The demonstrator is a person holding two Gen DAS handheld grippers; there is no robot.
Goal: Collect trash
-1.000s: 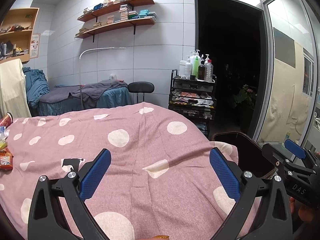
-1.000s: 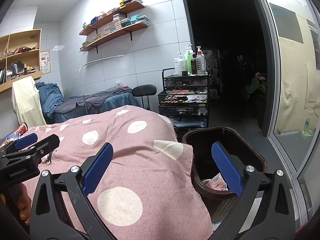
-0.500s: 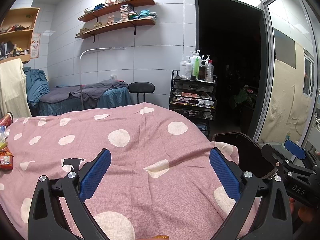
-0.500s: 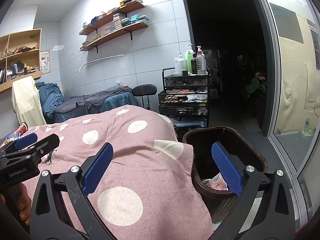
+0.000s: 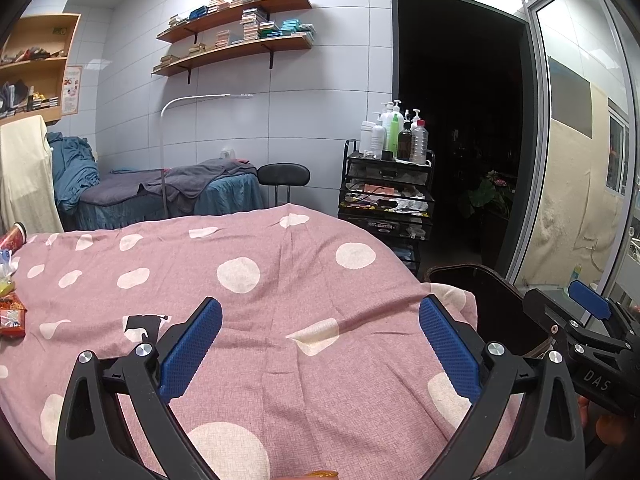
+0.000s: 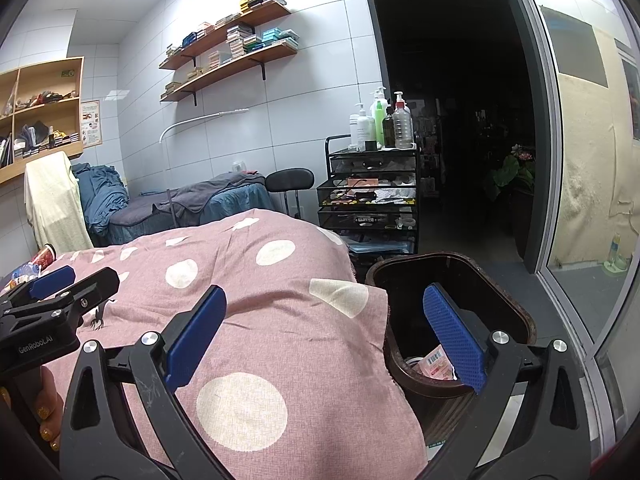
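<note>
At the far left edge of the pink polka-dot cover (image 5: 304, 280), the remaining trash lies in a small cluster: a red snack packet (image 5: 11, 316), some crumpled wrappers (image 5: 7, 276) above it, and a red paper cup (image 5: 14, 236) further back. The left gripper (image 5: 320, 344) hovers over the middle of the cover with its blue pads spread wide and nothing between them. The next step is probably to bring it leftward to that cluster; a low, flat approach with one pad slipping under the packet's edge should keep it from pinching the loose cloth instead. The right gripper (image 6: 326, 340) is likewise wide apart and empty, its right finger over the mouth of the dark brown bin (image 6: 520, 316), where a wrapper with a barcode (image 6: 434, 362) already lies at the bottom. The bin stands just beside the cover's right end. Behind are a white tiled wall, wooden shelves (image 5: 240, 36) stacked with boxes, a blue-draped bed (image 5: 168, 196), a black stool (image 5: 283, 174), a mesh cart (image 5: 386, 200) topped with bottles, and a dark doorway (image 5: 460, 120).
</note>
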